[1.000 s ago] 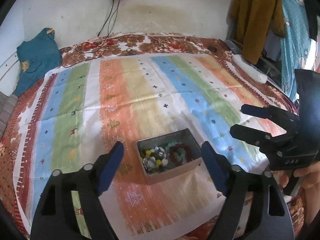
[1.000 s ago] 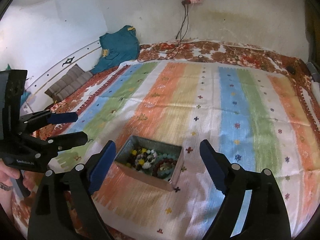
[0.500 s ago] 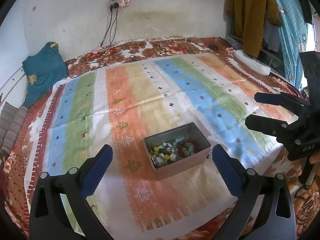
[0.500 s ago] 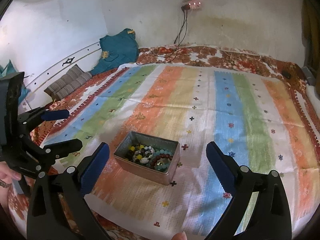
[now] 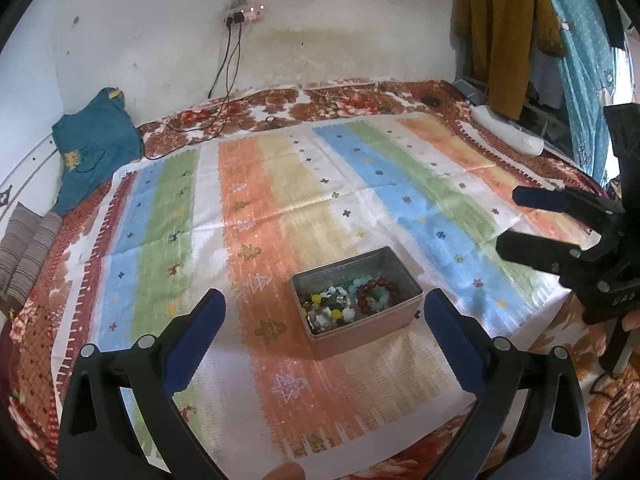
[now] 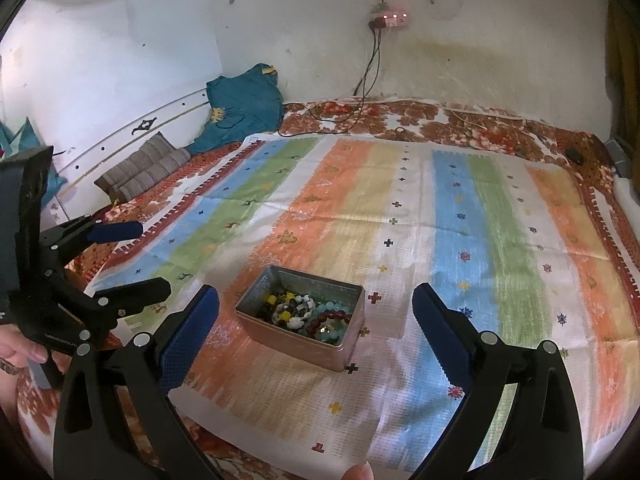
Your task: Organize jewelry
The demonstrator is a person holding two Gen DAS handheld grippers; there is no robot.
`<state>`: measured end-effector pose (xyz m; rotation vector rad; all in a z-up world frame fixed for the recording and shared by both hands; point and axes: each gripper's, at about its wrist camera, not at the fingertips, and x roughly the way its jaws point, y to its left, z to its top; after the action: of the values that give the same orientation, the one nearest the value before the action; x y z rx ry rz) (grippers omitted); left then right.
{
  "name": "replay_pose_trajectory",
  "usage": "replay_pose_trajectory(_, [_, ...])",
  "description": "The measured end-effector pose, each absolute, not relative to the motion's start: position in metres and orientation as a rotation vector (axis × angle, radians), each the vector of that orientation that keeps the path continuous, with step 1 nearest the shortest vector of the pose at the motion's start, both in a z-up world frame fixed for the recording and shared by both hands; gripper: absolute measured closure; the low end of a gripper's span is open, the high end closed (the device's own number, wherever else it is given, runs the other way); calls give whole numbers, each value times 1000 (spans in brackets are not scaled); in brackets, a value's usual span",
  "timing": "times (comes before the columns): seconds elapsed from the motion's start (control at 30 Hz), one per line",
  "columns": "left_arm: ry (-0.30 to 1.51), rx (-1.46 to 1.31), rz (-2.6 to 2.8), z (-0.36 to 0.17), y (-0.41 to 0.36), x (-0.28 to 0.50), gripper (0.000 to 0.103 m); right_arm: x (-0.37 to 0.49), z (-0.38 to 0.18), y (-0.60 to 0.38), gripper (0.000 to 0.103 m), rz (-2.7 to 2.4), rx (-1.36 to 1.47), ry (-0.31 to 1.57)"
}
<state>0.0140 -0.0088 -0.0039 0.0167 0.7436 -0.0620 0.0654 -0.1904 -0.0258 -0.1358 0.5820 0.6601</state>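
We see a metal tin [image 5: 356,300] sitting on a striped mat [image 5: 280,208], toward the mat's near edge, on an orange band. Inside the tin: a heap of beaded bracelets [image 5: 344,304], with a dark red one [image 5: 378,290] on the right side and yellow, white and green beads on the left. Nothing is lifted out; the jewelry all lies in the tin.

We read the left gripper [image 5: 324,322] as wide open, holding nothing, its blue pads [image 5: 196,332] spread either side of the tin and above the mat, not touching it. In the right wrist view it shows at the left edge, fingers apart and empty.

The right gripper [image 6: 316,320] is also wide open and empty, pads [image 6: 440,332] straddling the tin from the near side, clear of it. From the left wrist view it sits at the right edge, over the mat's right border.

The mat covers a floral bedspread [image 6: 400,116]. At the far left a teal cloth [image 5: 94,148] leans on the wall, striped cushions [image 6: 148,168] beside it. A power strip [image 6: 390,20] with cables hangs on the far wall. Clothes [image 5: 500,32] hang at far right.
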Motion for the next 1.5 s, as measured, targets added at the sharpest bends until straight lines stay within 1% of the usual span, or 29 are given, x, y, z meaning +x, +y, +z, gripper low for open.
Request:
replay_pose_trajectory(0.47, [687,28,-57,2,-15,5,5,62,-23,-195,5,659,-111,562])
replay_pose_trajectory(1.5, [685,-7,-51,6,-10,6,5,54,-22,-193,5,657,-116,536])
